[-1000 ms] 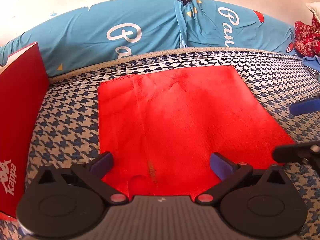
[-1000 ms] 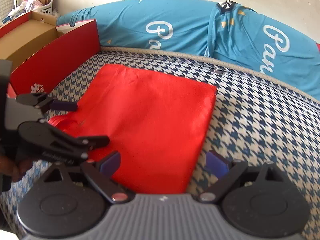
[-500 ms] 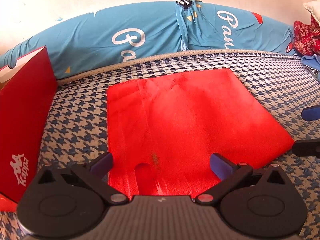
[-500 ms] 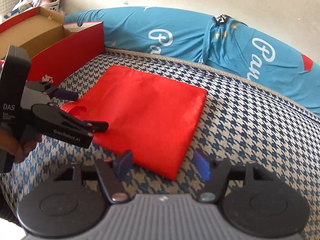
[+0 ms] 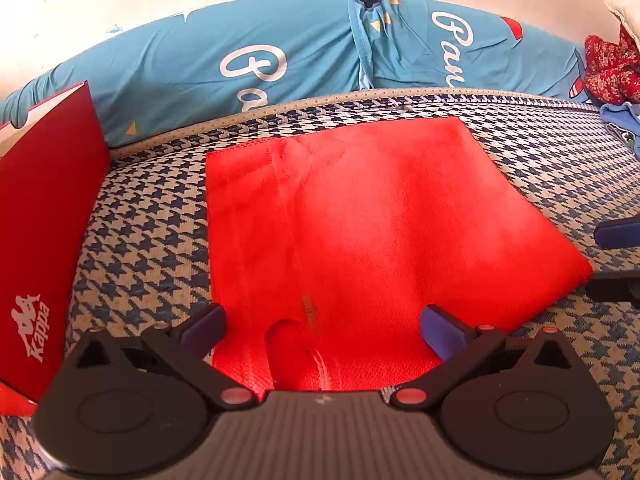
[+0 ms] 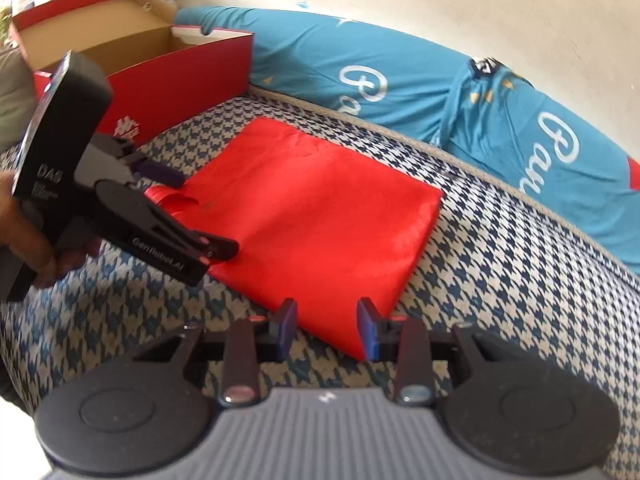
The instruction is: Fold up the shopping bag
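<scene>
The red shopping bag (image 5: 360,232) is lying flat and unfolded on the houndstooth bed (image 6: 520,280), with a red shoebox (image 6: 160,76) sitting at its ten o'clock, so every fold is waiting to be made. The left gripper (image 5: 322,328) is hovering wide open over the handle end, gripping nothing. The right gripper (image 6: 327,326) is closing its jaws around the bag's near corner at six o'clock, not yet pinching it.

A bed (image 5: 152,236) with a blue-and-white houndstooth cover carries everything. A red shopping bag (image 5: 372,216) lies flat on it, straight ahead of the left tool. A red shoebox (image 6: 168,76), open, stands on the cover to the left of both tools. Long blue pillows (image 5: 248,60) lie along the far edge, beyond the bag.
</scene>
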`<state>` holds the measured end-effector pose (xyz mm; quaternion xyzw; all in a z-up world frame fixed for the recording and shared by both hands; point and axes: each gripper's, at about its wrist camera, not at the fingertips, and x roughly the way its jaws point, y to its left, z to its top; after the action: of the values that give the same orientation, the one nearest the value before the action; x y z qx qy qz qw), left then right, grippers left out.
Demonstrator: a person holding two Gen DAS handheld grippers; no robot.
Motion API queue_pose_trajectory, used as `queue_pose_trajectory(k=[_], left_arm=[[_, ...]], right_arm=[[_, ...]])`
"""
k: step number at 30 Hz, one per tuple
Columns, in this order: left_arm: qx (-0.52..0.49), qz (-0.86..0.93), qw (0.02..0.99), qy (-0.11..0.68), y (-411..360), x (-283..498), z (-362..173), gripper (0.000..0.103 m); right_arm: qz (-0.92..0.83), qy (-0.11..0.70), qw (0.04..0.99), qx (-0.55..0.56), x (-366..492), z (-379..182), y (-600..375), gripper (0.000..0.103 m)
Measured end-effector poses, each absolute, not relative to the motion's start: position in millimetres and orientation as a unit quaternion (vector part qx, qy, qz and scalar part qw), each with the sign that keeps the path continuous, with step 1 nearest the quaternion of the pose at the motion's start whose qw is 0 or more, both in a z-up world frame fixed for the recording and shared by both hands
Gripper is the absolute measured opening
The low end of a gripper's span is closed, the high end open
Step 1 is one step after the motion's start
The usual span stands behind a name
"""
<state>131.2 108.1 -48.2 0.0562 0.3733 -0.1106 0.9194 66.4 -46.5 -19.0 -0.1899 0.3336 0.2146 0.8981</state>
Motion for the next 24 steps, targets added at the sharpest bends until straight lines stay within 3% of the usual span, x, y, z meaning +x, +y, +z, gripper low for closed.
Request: queue_pose_trajectory(k=[24], left_arm=[[0.051,-0.117,0.912,0.389,107.1,142.8,-49.1,0.103]], right_arm=[[0.244,0.283,0.859,-0.351,54.6,-60.5,-9.6,0.03]])
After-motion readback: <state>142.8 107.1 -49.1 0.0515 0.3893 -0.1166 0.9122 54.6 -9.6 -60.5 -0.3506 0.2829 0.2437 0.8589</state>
